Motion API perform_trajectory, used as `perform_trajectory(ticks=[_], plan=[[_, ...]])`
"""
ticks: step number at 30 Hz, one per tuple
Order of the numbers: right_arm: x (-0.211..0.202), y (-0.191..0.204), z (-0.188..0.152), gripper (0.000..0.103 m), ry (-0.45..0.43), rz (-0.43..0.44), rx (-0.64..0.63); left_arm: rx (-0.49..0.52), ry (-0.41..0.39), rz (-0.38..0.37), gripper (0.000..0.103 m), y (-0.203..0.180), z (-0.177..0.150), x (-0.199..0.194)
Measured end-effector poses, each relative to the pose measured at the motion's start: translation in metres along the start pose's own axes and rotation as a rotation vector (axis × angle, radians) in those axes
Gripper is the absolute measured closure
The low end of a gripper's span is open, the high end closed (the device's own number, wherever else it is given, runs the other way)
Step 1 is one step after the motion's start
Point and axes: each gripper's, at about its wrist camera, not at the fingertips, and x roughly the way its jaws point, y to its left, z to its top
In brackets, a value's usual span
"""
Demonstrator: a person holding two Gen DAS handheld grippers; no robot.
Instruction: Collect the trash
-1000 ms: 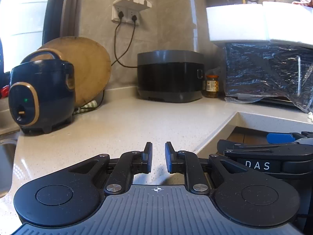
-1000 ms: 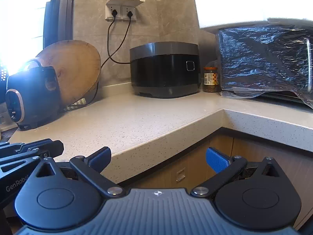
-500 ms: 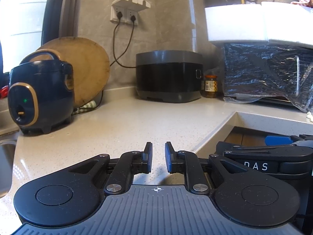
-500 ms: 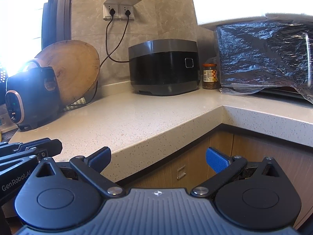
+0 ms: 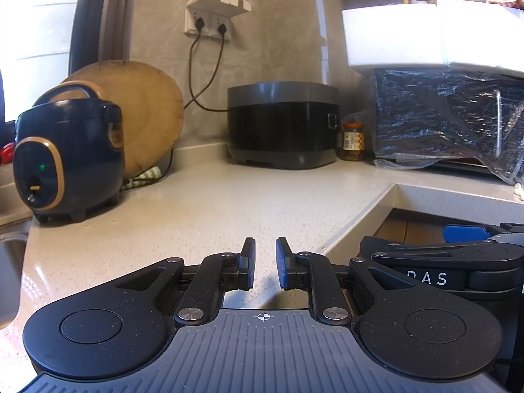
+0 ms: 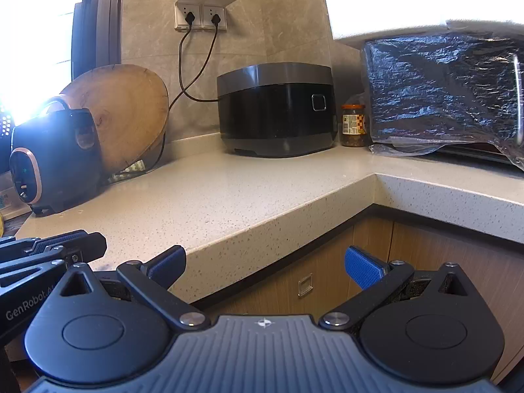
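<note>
Barely a drift in either view since a second ago: left hand-held gripper (image 5: 265,263) hovers nearly closed and empty over the speckled tabletop (image 5: 209,206), right hand-held gripper (image 6: 265,267) gapes wide off its edge, no trash in sight.

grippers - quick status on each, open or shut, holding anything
Left gripper: nearly shut, a narrow gap between the fingers, holding nothing.
Right gripper: wide open, holding nothing.
</note>
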Motion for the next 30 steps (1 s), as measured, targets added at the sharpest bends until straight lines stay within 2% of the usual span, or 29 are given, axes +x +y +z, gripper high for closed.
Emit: perform_trajectory(ticks=[30], plan=[[0.0002,0.0011,-0.0037,0.000,0.008,0.001,0.017,0.008,-0.004,0.004,0.085,0.0033,-0.0032,-0.0017]])
